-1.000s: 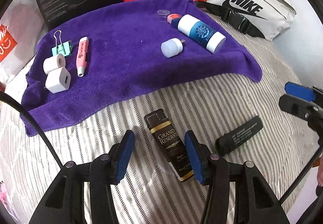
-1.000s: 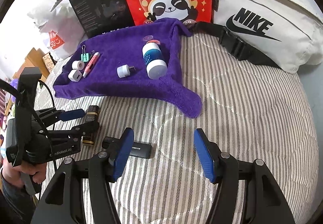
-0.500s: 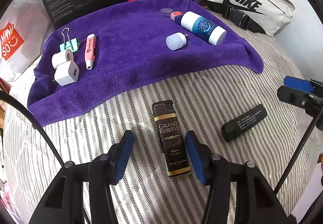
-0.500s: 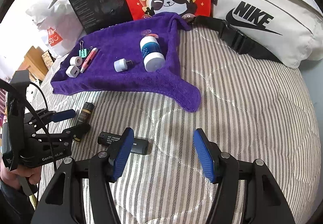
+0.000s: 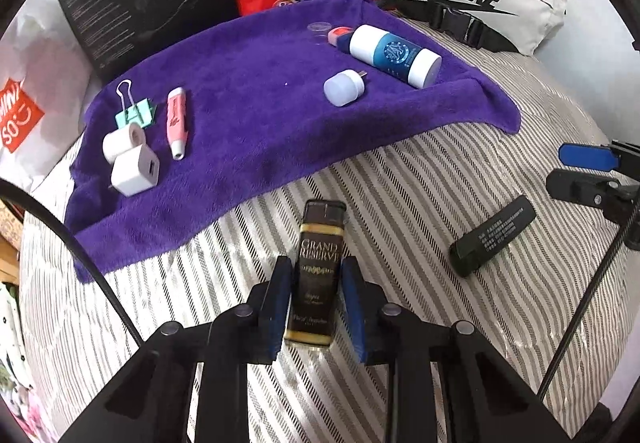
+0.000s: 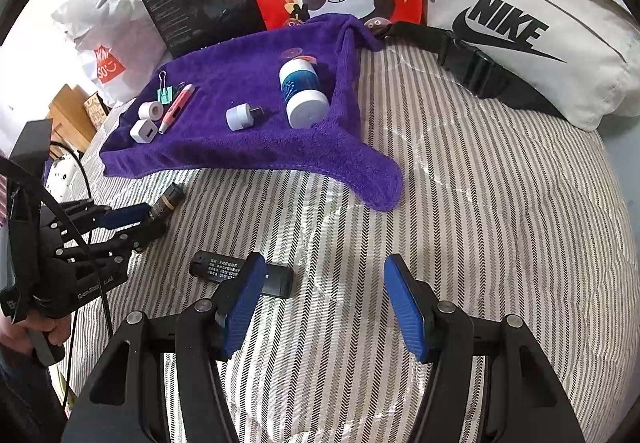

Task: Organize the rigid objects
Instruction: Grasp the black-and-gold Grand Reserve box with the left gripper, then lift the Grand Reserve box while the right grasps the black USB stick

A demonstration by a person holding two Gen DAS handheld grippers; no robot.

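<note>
We work over a striped quilt [image 5: 420, 203] backed by a white Nike bag [image 6: 520, 23], with a purple towel [image 5: 260, 115] spread across its far side. Our right gripper [image 6: 320, 303] hangs wide apart above the quilt, a black stick [image 6: 240, 273] lying partly behind its left pad. Our left gripper [image 5: 316, 291] is closed on the black-and-gold lighter [image 5: 318, 267] just short of the towel's near edge, where a blue-and-white bottle [image 5: 396, 55], a white charger cube [image 5: 134, 171] and a pink pen [image 5: 177, 123] lie.
</note>
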